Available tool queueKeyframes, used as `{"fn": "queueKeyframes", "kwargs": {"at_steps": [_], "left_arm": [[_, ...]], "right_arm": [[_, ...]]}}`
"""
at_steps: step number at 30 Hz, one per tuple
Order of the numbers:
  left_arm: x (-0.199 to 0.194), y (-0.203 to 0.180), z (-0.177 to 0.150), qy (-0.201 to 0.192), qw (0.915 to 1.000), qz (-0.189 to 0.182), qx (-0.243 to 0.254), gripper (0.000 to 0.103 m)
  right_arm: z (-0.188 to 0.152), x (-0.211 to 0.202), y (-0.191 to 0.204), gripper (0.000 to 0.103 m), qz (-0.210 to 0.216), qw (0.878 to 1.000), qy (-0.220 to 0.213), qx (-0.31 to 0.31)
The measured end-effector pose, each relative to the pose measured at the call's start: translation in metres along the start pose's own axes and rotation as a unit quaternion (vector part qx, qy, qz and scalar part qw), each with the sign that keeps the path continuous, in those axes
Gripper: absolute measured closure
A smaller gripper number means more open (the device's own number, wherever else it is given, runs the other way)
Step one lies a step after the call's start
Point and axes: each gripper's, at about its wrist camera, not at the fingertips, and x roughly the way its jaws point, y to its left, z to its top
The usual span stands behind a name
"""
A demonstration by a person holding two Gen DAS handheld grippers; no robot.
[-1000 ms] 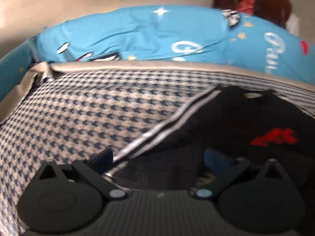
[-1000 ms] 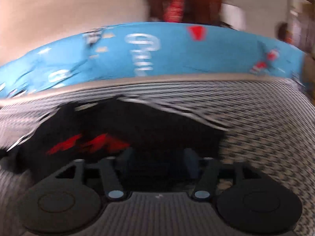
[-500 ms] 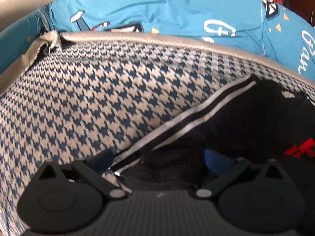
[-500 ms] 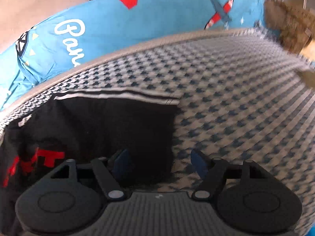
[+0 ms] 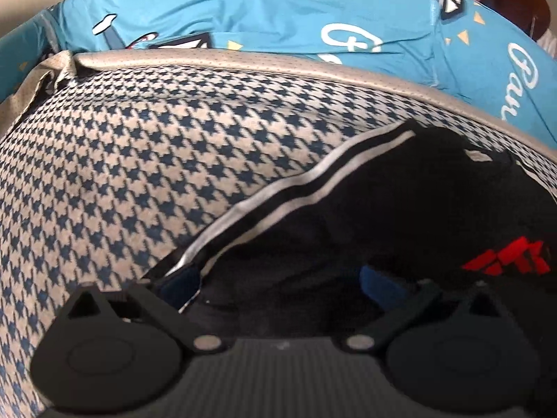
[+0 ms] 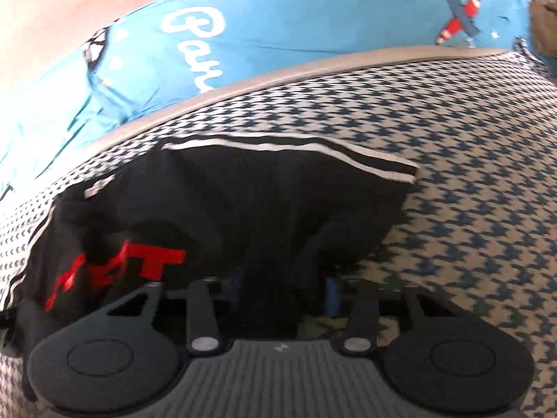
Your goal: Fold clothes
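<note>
Black garment [image 5: 400, 216] with white-striped hem and red lettering lies on the houndstooth cover [image 5: 139, 160], before a blue printed sheet [image 5: 278, 10]. Left gripper [image 5: 278, 280]: low over the garment's striped edge, fingers spread wide, nothing pinched. Right gripper [image 6: 283, 289]: low, fingers narrowed onto bunched black fabric, which rises taut.

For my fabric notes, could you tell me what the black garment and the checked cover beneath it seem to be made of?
Black garment: apparently soft matte knit, since it drapes and bunches, with white striped trim. Checked cover: apparently woven or printed cloth, matte, with a blue and beige houndstooth pattern.
</note>
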Motion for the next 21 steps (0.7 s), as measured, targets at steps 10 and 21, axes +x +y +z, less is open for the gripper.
{"fn": "queueKeyframes", "kwargs": {"at_steps": [10, 21], "left_arm": [[-0.005, -0.033, -0.007, 0.003, 0.9947, -0.1, 0.023, 0.0], [-0.03, -0.036, -0.001, -0.04, 0.9881, -0.146, 0.028, 0.0]], "right_arm": [[-0.006, -0.007, 0.031, 0.083, 0.169, 0.985, 0.022, -0.006], [-0.017, -0.042, 0.088, 0.083, 0.253, 0.962, -0.026, -0.102]]}}
